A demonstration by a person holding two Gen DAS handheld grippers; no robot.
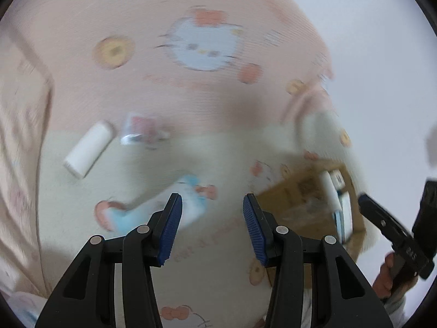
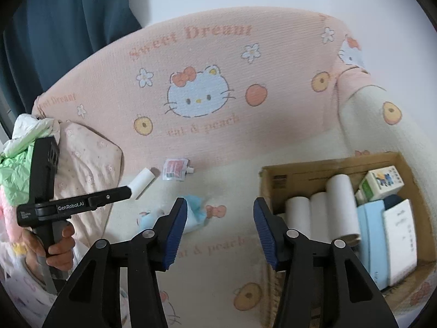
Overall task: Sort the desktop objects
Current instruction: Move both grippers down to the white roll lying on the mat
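Observation:
On the cream seat lie a white paper roll [image 2: 142, 181], a small red-and-white pouch [image 2: 174, 170] and a light-blue and white packet [image 2: 195, 210]. A cardboard box [image 2: 327, 164] at the right holds several white rolls [image 2: 341, 205], a small carton [image 2: 382, 183] and flat blue and white packs. My right gripper [image 2: 220, 232] hangs open and empty between the packet and the box. My left gripper [image 1: 213, 227] is open and empty too, above the seat just right of the packet [image 1: 164, 207]. The roll [image 1: 88, 149] and pouch [image 1: 144, 131] lie farther back left. The left wrist view is blurred.
The pink cat-print backrest [image 2: 204, 54] rises behind the seat, with an armrest [image 2: 368, 123] beyond the box. A pale pillow [image 2: 87, 164] and a crumpled green-white bag [image 2: 24, 150] fill the left end. A hand [image 2: 57, 251] grips the left gripper's handle.

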